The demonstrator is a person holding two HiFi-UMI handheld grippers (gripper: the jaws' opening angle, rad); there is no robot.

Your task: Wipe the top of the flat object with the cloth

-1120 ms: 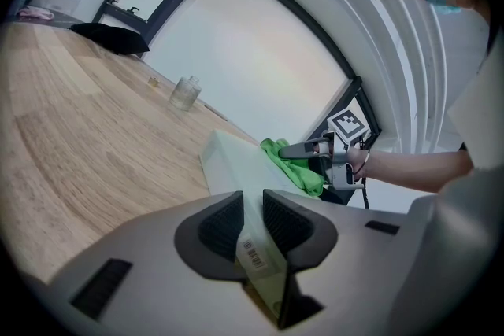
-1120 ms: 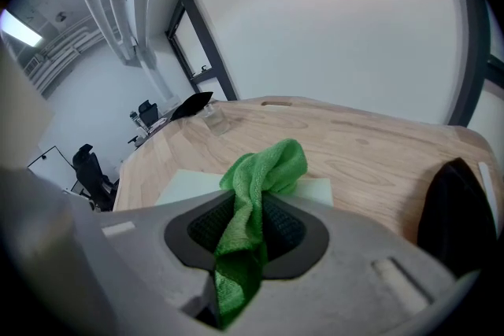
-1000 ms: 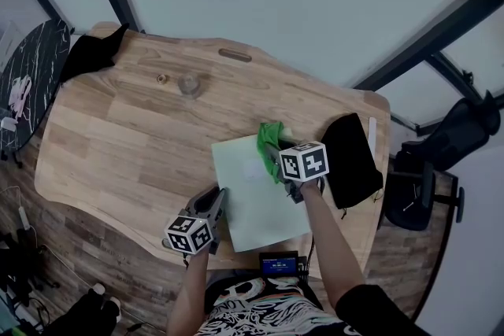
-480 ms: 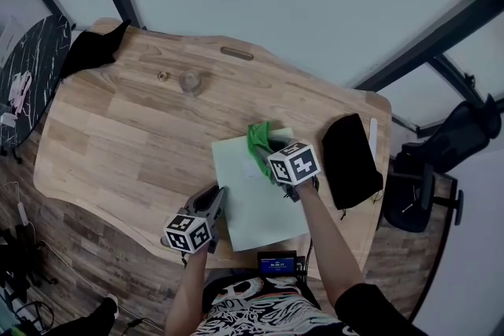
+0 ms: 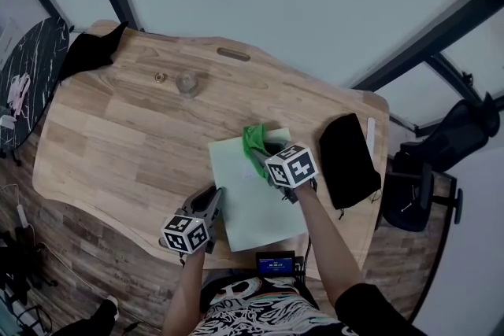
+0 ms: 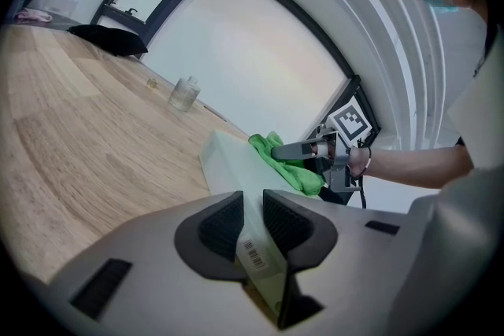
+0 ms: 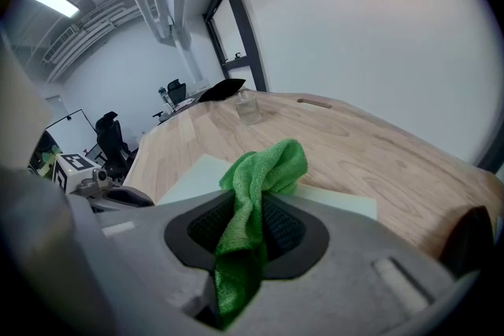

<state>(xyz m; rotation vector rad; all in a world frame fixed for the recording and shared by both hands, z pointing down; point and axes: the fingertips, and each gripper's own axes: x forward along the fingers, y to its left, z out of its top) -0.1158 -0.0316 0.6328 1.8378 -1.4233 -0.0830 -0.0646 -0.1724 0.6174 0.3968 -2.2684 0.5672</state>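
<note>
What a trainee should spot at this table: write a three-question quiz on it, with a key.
1. True or false: the right gripper has its jaws shut on the green cloth.
2. The left gripper clamps: A) a brush, B) the near edge of the pale board, C) nothing.
3. Fill in: in the head view, the black pouch lies to the board's ____.
Key: 1 true; 2 B; 3 right.
</note>
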